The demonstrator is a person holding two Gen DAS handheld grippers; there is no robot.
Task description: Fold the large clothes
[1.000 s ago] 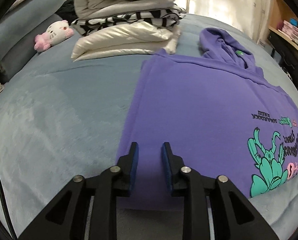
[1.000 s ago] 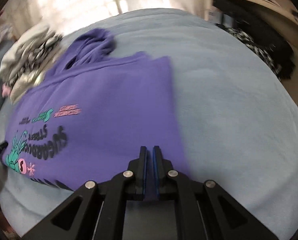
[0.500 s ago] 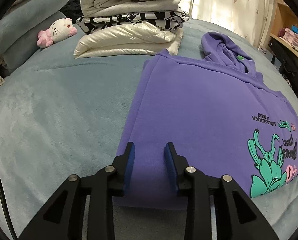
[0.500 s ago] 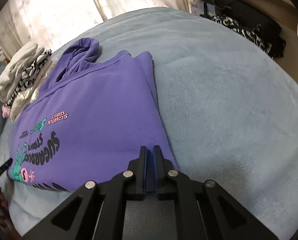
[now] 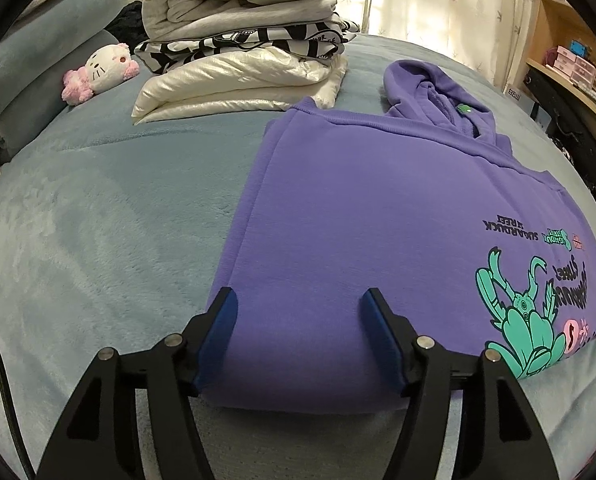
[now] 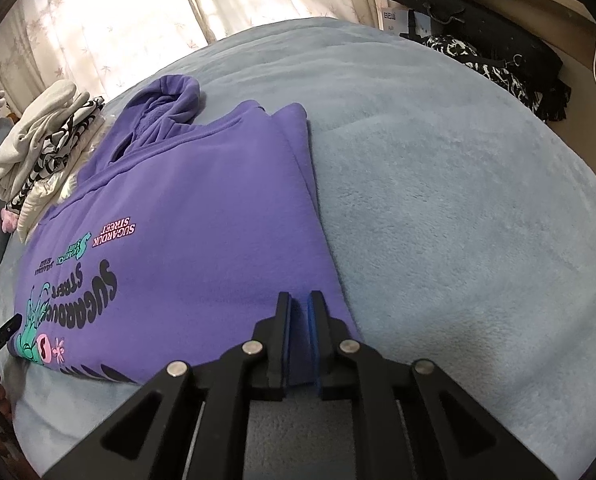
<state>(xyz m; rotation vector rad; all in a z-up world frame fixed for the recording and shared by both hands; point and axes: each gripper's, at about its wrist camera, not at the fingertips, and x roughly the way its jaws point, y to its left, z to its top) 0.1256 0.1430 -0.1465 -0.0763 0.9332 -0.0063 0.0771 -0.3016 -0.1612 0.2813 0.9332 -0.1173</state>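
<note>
Left wrist view: purple fleece hoodie with teal and pink print (image 5: pixel 378 208) lies flat on pale blue plush bedspread (image 5: pixel 97 216), sleeves tucked under, hood toward curtain; left gripper (image 5: pixel 300 334) spread wide at hoodie's near hem, blue pads over fabric, nothing clamped; stack of folded grey, striped and cream garments (image 5: pixel 241 36) beyond hoodie's far left corner, touching it; white and pink plush toy (image 5: pixel 101 72) left of stack. Right wrist view: right gripper (image 6: pixel 298 342) nearly closed, narrow slit between pads, at hoodie's (image 6: pixel 201 208) near right corner; whether fabric is pinched, cannot tell.

The left gripper (image 5: pixel 300 336) has its jaws spread wide apart (blue pads facing each other). The right gripper (image 6: pixel 299 340) has its jaws almost together, only a narrow slit between them.
</note>
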